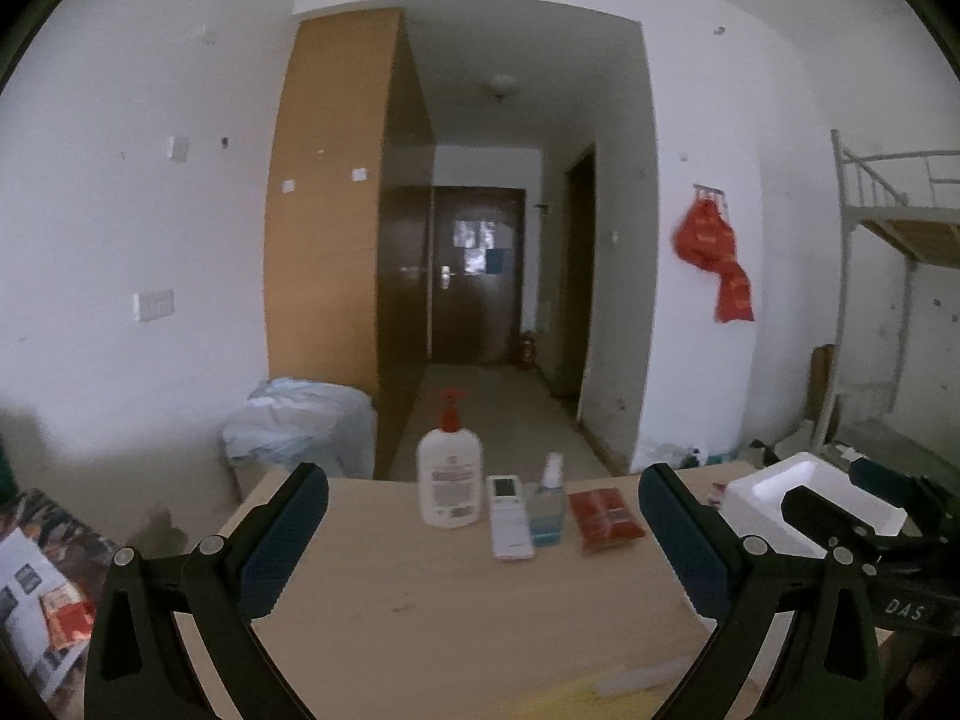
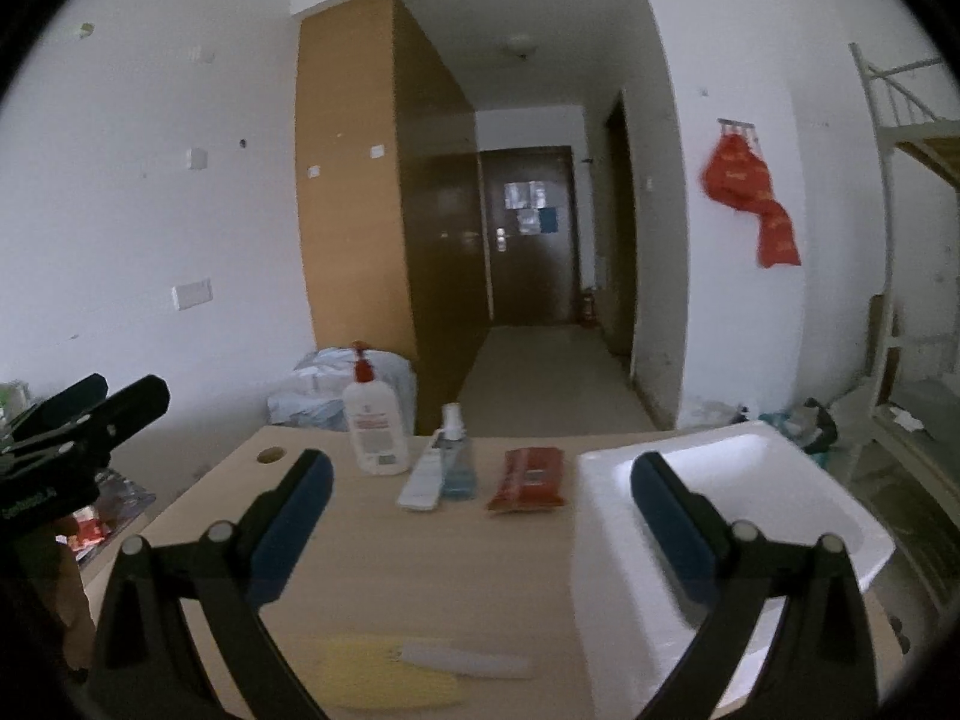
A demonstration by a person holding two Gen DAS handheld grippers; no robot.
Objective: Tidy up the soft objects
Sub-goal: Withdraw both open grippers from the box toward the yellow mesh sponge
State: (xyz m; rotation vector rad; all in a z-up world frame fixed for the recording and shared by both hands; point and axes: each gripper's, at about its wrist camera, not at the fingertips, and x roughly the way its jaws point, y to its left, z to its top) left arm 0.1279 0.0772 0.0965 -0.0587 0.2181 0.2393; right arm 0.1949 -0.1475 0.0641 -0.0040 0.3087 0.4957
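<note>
Above a wooden desk (image 1: pixel 420 600), both grippers, left (image 1: pixel 483 540) and right (image 2: pixel 480 510), hover spread and empty; picking the red pouch (image 2: pixel 528 478), seemingly soft, for the white tub (image 2: pixel 750 480) looks next.

Two bottles (image 2: pixel 375 420) (image 2: pixel 457 456), one remote (image 2: pixel 420 477), one red packet (image 2: pixel 529 479).

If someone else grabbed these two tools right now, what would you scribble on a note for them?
Left hand-held gripper: open, empty, hovering over the table.
Right hand-held gripper: open, empty, partly above the white tub.
Along the far side of the table, left to right: lotion bottle, remote, spray bottle, red pouch. A yellow item with a whitish handle lies at the near edge, too blurred to identify.
Done: nothing visible; what shows of the tub looks empty.
Left: probably pick the soft things, likely the red pouch first, and put them in the tub.
</note>
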